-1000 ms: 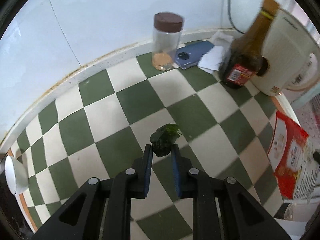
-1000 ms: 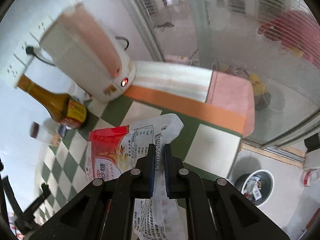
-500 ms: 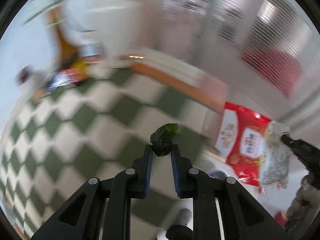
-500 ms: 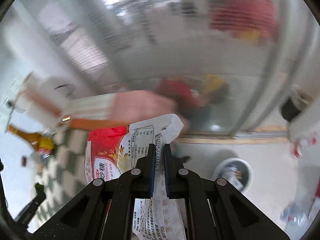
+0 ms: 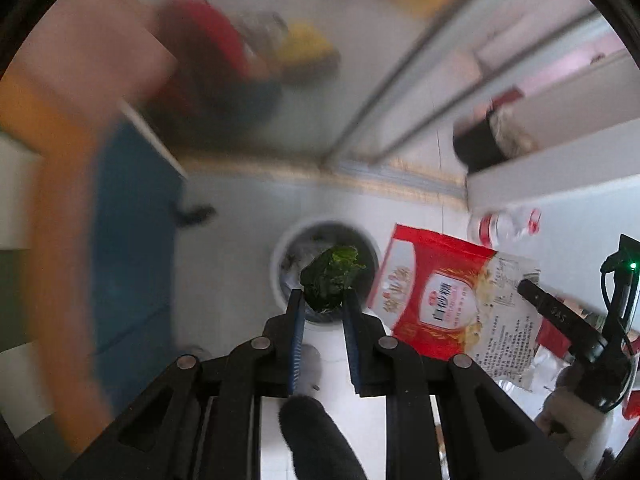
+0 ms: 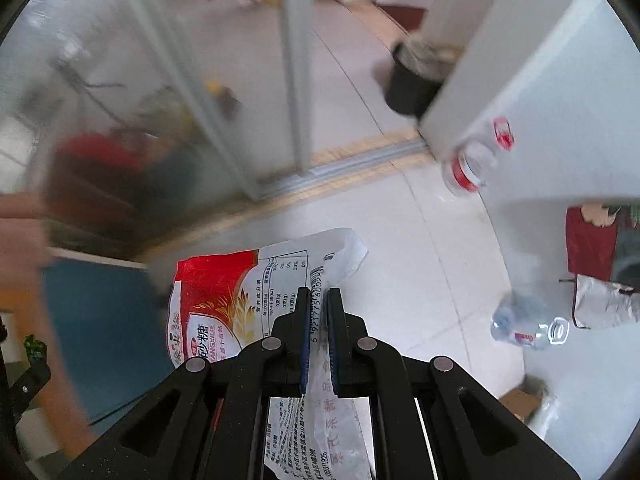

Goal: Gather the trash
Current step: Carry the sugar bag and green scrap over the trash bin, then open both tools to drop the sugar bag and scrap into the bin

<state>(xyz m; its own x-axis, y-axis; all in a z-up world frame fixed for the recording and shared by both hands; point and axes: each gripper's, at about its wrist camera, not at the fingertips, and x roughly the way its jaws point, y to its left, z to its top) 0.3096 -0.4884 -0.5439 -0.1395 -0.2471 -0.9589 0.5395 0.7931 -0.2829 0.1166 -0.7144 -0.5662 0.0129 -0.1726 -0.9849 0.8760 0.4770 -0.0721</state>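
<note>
The left gripper (image 5: 322,295) clenches a crumpled dark-green leafy scrap (image 5: 330,279) above a round white trash bin (image 5: 280,256) on the pale tiled floor (image 6: 420,280). The right gripper (image 6: 318,296) pinches a red-and-white printed plastic sugar bag (image 6: 224,300). Clear plastic bottles (image 6: 528,328) lie nearby, and a black bin (image 6: 412,80) stands beyond.

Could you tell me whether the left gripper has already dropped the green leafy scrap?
No, the left gripper is shut on the green leafy scrap.
</note>
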